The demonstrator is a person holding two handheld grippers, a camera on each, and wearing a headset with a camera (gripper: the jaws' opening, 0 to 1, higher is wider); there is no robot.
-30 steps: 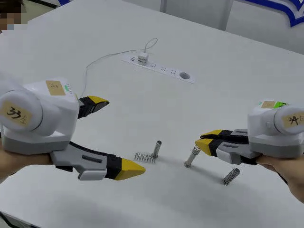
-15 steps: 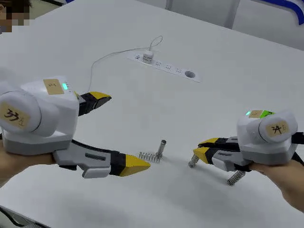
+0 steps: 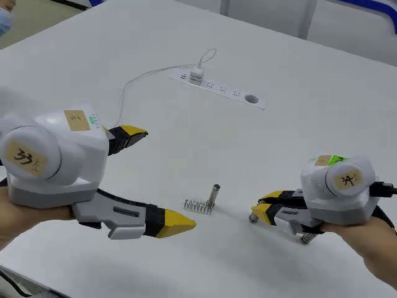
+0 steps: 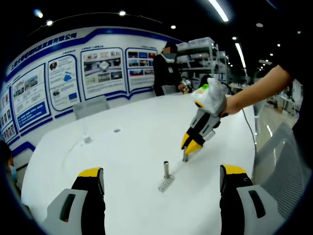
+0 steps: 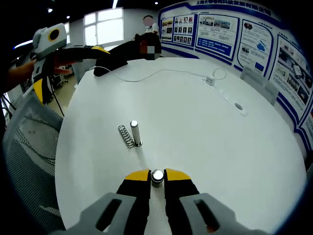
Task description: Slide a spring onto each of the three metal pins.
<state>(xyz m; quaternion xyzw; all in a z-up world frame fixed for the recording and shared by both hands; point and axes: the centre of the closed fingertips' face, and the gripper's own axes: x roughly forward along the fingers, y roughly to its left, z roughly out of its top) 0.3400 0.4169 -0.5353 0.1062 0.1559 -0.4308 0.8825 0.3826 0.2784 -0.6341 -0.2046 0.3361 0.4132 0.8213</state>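
A bare metal pin (image 3: 214, 194) stands upright mid-table with a loose spring (image 3: 198, 205) lying at its foot; both also appear as pin (image 4: 166, 169) and spring (image 4: 166, 183), and as pin (image 5: 135, 132) and spring (image 5: 125, 135). My right gripper (image 3: 263, 208) is low over the table, shut on a second pin (image 3: 253, 216) that wears a spring; its cap (image 5: 157, 176) sits between the jaws of that gripper (image 5: 157, 178). A third sprung pin (image 3: 304, 238) peeks out under the right gripper. My left gripper (image 3: 156, 177) hangs wide open, left of the bare pin.
A white power strip (image 3: 218, 90) with a plug (image 3: 197, 76) and thin cable (image 3: 133, 84) lies at the back of the white table (image 3: 298, 130). The table's near edge runs close under the left gripper. A mesh chair (image 5: 29, 161) stands beside the table.
My right gripper has sunk lower and drawn toward me, closing around the sprung pin and covering most of the third pin. The left gripper has hardly moved.
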